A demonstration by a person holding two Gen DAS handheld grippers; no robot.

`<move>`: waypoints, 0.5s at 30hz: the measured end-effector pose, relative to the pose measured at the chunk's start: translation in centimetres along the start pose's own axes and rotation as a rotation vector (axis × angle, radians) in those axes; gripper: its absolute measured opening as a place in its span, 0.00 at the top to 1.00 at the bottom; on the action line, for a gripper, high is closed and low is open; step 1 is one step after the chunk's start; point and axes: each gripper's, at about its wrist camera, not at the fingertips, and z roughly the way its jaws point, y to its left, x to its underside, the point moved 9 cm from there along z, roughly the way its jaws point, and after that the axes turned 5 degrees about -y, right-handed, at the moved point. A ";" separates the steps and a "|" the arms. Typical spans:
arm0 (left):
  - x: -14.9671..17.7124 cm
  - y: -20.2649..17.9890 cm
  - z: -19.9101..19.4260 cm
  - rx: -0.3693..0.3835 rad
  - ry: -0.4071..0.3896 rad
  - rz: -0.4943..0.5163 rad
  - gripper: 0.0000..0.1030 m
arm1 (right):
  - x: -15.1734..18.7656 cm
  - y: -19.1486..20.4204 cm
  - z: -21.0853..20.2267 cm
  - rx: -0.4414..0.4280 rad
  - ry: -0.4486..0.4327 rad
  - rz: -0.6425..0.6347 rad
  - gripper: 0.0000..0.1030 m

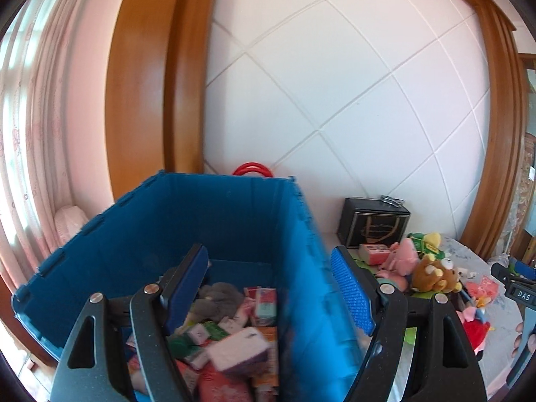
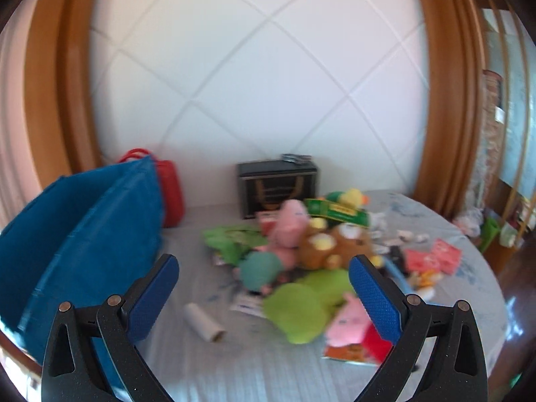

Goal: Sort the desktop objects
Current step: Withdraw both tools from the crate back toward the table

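Bin (image 1: 234, 221): blue plastic crate, ribbed rim, straight smooth walls, standing at the counter's left edge.
Bin contents: small cartons and soft packets in pink, white and green, with a grey plush (image 1: 214, 298) on top of the heap.
Counter (image 2: 234, 368): round top under a pale grey-blue cloth with a fine woven stripe.
Toy pile (image 2: 301, 251): soft plush in the middle of the counter; a pink pig (image 2: 289, 231), a brown bear (image 2: 338, 244), a teal one (image 2: 261, 268), and a lime-green one (image 2: 301, 308) nearest the front edge.
Roll (image 2: 204, 326): short white cardboard tube lying on its side, apart from the pile, towards the front edge.
Black box (image 2: 278, 184): hard, square-cornered, gold print on its face, at the back edge against the wall.
Red bag (image 2: 171, 194): glossy, looped handles, behind the bin at the back edge.
Left tool (image 1: 271, 288): jaws spread wide with nothing gripped; one blue ridged pad hangs over the bin's inside, the other outside its right wall.
Right tool (image 2: 264, 298): jaws spread wide and empty, hovering above the counter short of the pile, touching nothing.
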 end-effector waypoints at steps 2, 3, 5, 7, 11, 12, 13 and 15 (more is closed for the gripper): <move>-0.2 -3.0 0.3 0.004 0.005 0.003 0.26 | 0.1 -4.2 0.6 0.038 0.014 -0.008 0.00; -0.2 -4.4 0.4 0.005 0.011 -0.003 0.26 | 0.2 -6.3 1.1 0.054 0.024 -0.012 0.00; 0.0 -7.8 1.0 0.014 0.028 -0.015 0.26 | 0.7 -11.0 2.1 0.092 0.055 -0.015 0.00; 0.6 -11.0 1.6 0.015 0.045 -0.020 0.26 | 1.3 -15.2 3.1 0.119 0.081 -0.014 0.00; 2.6 -16.1 2.9 0.020 0.097 -0.037 0.26 | 2.3 -23.9 5.3 0.177 0.140 0.001 0.00; 3.3 -17.3 3.5 0.021 0.120 -0.044 0.26 | 2.7 -25.7 5.9 0.188 0.157 0.007 0.00; 3.9 -17.9 3.8 0.018 0.138 -0.049 0.26 | 2.9 -27.2 6.2 0.194 0.169 0.010 0.00; 5.4 -19.2 5.2 0.013 0.187 -0.057 0.26 | 3.6 -30.1 7.2 0.210 0.195 0.015 0.00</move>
